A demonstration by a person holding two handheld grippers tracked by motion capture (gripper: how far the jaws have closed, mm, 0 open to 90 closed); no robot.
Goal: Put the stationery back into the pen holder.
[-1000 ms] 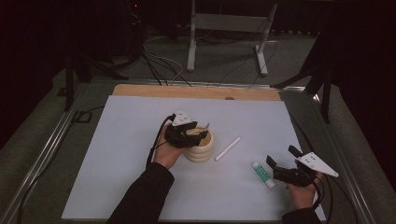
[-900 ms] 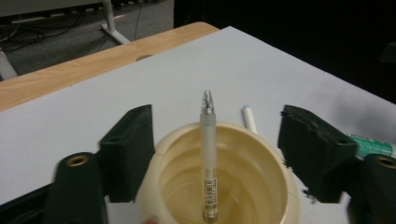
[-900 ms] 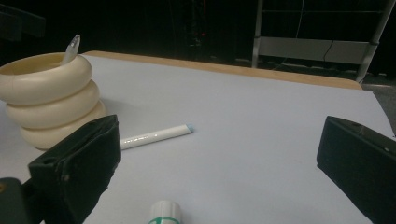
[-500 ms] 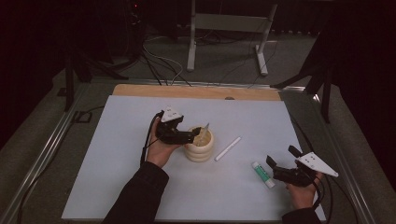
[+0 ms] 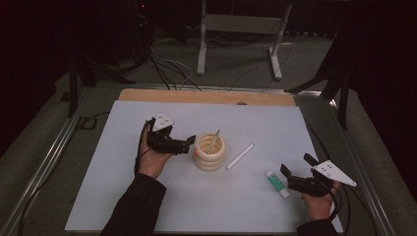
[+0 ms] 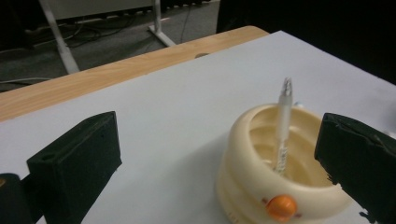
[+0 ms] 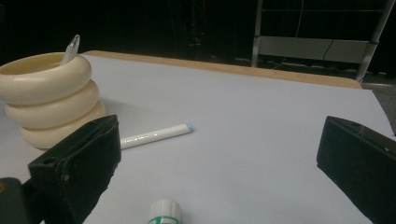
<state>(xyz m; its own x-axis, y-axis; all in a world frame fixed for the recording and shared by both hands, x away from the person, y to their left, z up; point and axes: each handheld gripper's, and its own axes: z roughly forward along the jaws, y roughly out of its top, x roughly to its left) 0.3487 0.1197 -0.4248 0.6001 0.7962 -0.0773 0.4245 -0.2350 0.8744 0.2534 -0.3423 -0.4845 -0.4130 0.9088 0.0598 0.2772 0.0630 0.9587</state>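
Left claw: your left claw (image 5: 189, 143) hangs wide with nothing between its jaws, just at 9 o'clock of the cream ringed pen holder (image 5: 209, 152); in the left gripper view the holder (image 6: 280, 172) sits partly between the jaws, toward the right-hand one.
Right claw: your right claw (image 5: 287, 174) is also spread wide and holds nothing, near the bench's 4 o'clock corner, the green-and-white tube (image 5: 277, 183) just beside its tips.
Pen holder: upright near the middle of the sheet, one clear pen (image 5: 214, 140) leaning inside it; an orange knob (image 6: 281, 207) faces your left claw.
Loose pen: the white pen (image 5: 240, 156) lies flat at 3 o'clock of the holder, close but not touching, between holder and tube; it looks to be the next thing to pick up.
Risk, left: the holder is likely light; if your left jaw nudges its rim, it could slide or tip and spill the pen.
Risk, right: reaching for the white pen, you could knock the tube, or roll the pen away with a shallow pinch.
Surface: a pale sheet (image 5: 147, 206) covers the bench, a wooden edge (image 5: 206, 96) showing at 12 o'clock.
Room: dark, with cables and a metal stand (image 5: 238, 24) on the floor beyond.
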